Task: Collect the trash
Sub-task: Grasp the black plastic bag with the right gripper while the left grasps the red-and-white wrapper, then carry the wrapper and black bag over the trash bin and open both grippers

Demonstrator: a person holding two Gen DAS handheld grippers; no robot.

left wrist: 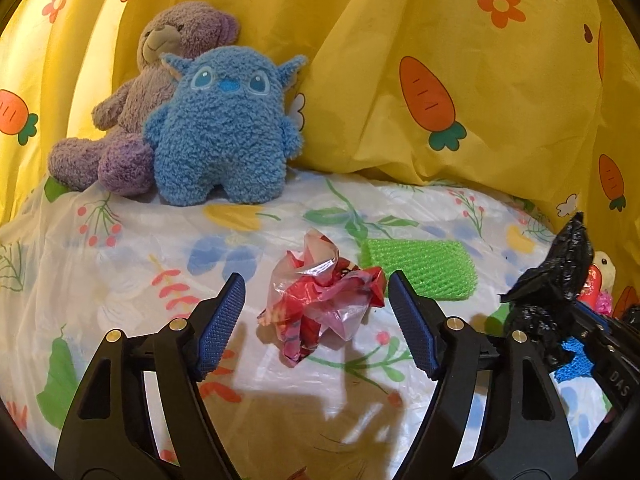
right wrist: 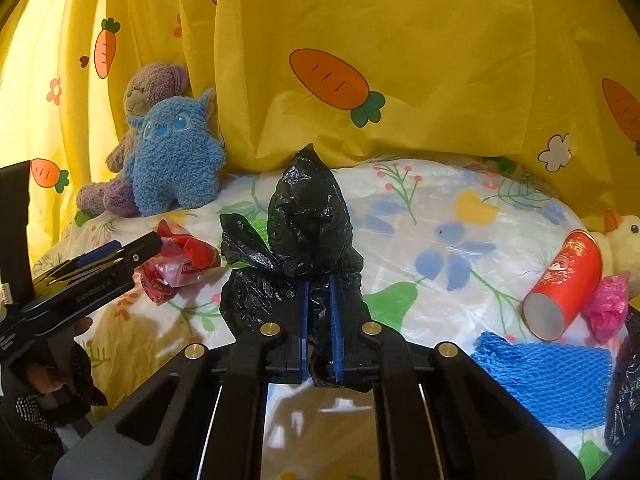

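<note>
Now my left gripper (left wrist: 316,312) stands released around one red wrapper (left wrist: 324,304), free cloth at frame bottom; my right gripper (right wrist: 319,320) grasps one black bag (right wrist: 308,216); two plush toys (left wrist: 224,128) upper left.

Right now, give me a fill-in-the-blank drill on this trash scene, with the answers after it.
1. The right gripper is shut on a ____ plastic bag.
2. The crumpled red wrapper lies between the open fingers of the ____ gripper.
3. The blue plush sits in front of a ____ teddy bear.

Answers: black; left; purple
</note>
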